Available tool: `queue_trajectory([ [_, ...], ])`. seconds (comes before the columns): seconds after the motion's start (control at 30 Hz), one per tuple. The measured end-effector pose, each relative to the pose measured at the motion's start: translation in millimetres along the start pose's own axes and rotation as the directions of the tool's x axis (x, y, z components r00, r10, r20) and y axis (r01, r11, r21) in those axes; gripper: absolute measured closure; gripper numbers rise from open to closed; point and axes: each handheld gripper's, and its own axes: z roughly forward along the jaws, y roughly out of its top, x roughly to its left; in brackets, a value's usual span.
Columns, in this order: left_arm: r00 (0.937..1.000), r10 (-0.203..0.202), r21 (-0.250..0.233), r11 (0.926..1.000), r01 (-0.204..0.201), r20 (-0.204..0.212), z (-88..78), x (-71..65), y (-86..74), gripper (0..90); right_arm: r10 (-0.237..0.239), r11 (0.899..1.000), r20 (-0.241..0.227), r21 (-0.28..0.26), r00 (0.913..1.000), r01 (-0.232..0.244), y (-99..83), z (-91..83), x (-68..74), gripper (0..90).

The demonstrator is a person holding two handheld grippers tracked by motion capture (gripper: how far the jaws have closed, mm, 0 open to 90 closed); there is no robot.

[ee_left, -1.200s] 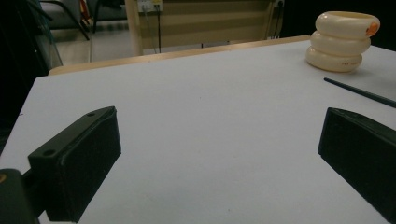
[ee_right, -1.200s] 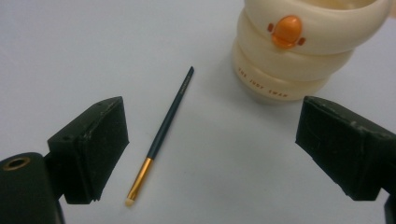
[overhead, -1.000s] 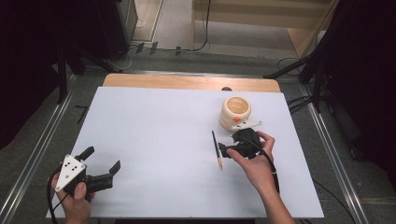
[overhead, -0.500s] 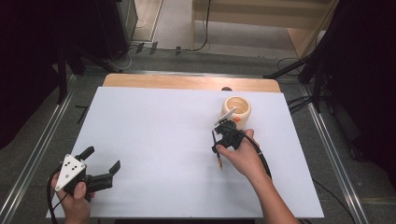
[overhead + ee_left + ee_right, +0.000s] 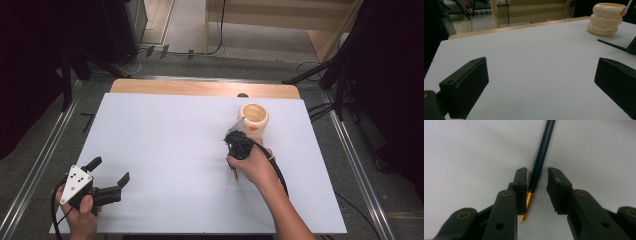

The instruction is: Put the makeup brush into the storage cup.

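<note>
The table carried a white top, with a bare wooden strip along its far edge. A cream ribbed holder stood on the far right. A dark pen with a gold tip lay flat near it.

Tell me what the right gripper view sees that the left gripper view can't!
The right gripper view shows the brush's gold band and tip, lying on the white table between the right hand-held gripper's open jaws, close against one jaw. The left gripper view shows the cream holder made of stacked rings, with a white stick with an orange mark leaning out of it, the table's wooden far edge, and the left hand-held gripper's wide-open jaws. Both show the white table and part of the dark brush handle.
</note>
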Motion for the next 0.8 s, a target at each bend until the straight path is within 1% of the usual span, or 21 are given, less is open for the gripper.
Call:
queue_trajectory([
  [0.07, 1.0, 0.002, 0.001, 1.0, -0.002, 0.001, 0.1, -0.3, 0.0, 0.0, 0.005, 1.0, 0.025, 0.007, 0.9997, -0.005, 1.1, -0.1, 0.5, 80.8],
  [0.1, 1.0, 0.003, 0.003, 1.0, -0.003, 0.001, 0.2, -0.5, -0.1, 0.0, 0.005, 1.0, 0.025, 0.007, 0.9997, -0.005, 1.1, -0.1, 0.5, 80.8],
  [0.13, 1.0, 0.007, 0.005, 1.0, -0.007, 0.001, 0.2, -0.6, 0.0, 0.0, 0.006, 1.0, 0.04, 0.008, 0.9992, -0.006, 1.3, 0.0, 1.3, 84.1],
  [0.2, 1.0, 0.007, 0.006, 1.0, -0.007, 0.001, 0.7, -1.2, -0.1, 0.0, 0.007, 1.0, 0.044, 0.009, 0.999, -0.007, 1.3, 0.0, 2.1, 84.3],
  [0.23, 1.0, 0.005, 0.005, 1.0, -0.005, 0.002, 1.0, -1.7, -0.1, 0.0, -0.002, 1.0, 0.046, 0.009, 0.9989, 0.001, 1.3, 0.1, 2.3, 84.4],
  [0.33, 0.9999, 0.014, 0.011, 0.9998, -0.014, 0.007, 2.0, -3.4, -0.2, 0.0, -0.009, 1.0, 0.047, 0.006, 0.9988, 0.009, 0.5, -0.2, 2.6, 84.5],
  [0.37, 0.9999, 0.015, 0.012, 0.9998, -0.015, 0.007, 2.4, -3.8, -0.3, 0.0, -0.019, 1.0, 0.033, -0.012, 0.9993, 0.019, -1.8, -0.6, 1.2, 84.6],
  [0.4, 0.9999, 0.012, 0.012, 0.9999, -0.012, 0.01, 3.1, -4.2, -0.3, 0.0, -0.017, 0.999, 0.025, -0.026, 0.9995, 0.018, -3.5, -1.8, 1.0, 84.6],
  [0.43, 0.9999, 0.009, 0.011, 0.9999, -0.009, 0.014, 4.2, -4.5, -0.3, 0.0, -0.017, 0.999, 0.025, -0.026, 0.9995, 0.018, -3.5, -1.8, 1.0, 84.6],
  [0.47, 0.9999, 0.009, 0.013, 0.9999, -0.009, 0.013, 5.6, -4.7, 0.0, 0.0, -0.017, 0.998, 0.016, -0.068, 0.9997, 0.018, -7.9, -5.5, -0.4, 84.6],
  [0.5, 0.9998, 0.012, 0.016, 0.9998, -0.013, 0.015, 7.6, -4.9, 0.4, 0.0, -0.017, 0.998, 0.016, -0.068, 0.9997, 0.018, -7.9, -5.5, -0.4, 84.6],
  [0.57, 0.9998, 0.009, 0.03, 0.9995, -0.01, 0.017, 11.7, -6.6, 2.2, 0.0, -0.023, 0.992, 0.007, -0.123, 0.9997, 0.024, -13.1, -9.6, -3.0, 84.6],
  [0.6, 0.9997, 0.014, 0.029, 0.9995, -0.014, 0.018, 13.9, -9.0, 3.3, 0.0, -0.013, 0.986, -0.012, -0.169, 0.9999, 0.011, -19.2, -14.0, -5.9, 84.6],
  [0.63, 0.9994, 0.026, 0.034, 0.9991, -0.027, 0.021, 16.1, -12.1, 5.0, 0.0, -0.013, 0.98, -0.019, -0.2, 0.9997, 0.009, -22.4, -15.6, -8.0, 84.6],
  [0.67, 0.999, 0.034, 0.033, 0.9989, -0.035, 0.03, 18.6, -15.7, 7.1, 0.0, -0.017, 0.975, -0.03, -0.224, 0.9994, 0.009, -25.7, -17.5, -10.1, 84.6],
  [0.7, 0.9985, 0.041, 0.032, 0.9986, -0.042, 0.037, 20.7, -19.1, 9.6, 0.0, -0.017, 0.975, -0.03, -0.224, 0.9994, 0.009, -25.7, -17.5, -10.1, 84.6],
  [0.73, 0.9979, 0.046, 0.03, 0.9984, -0.047, 0.046, 22.9, -22.2, 12.4, 0.0, -0.014, 0.969, -0.042, -0.247, 0.999, 0.003, -29.1, -19.3, -11.8, 84.6],
  [0.8, 0.9966, 0.052, 0.027, 0.9982, -0.054, 0.064, 27.8, -27.6, 18.4, 0.0, -0.018, 0.954, -0.048, -0.299, 0.9987, 0.003, -36.1, -22.8, -14.9, 84.6],
])
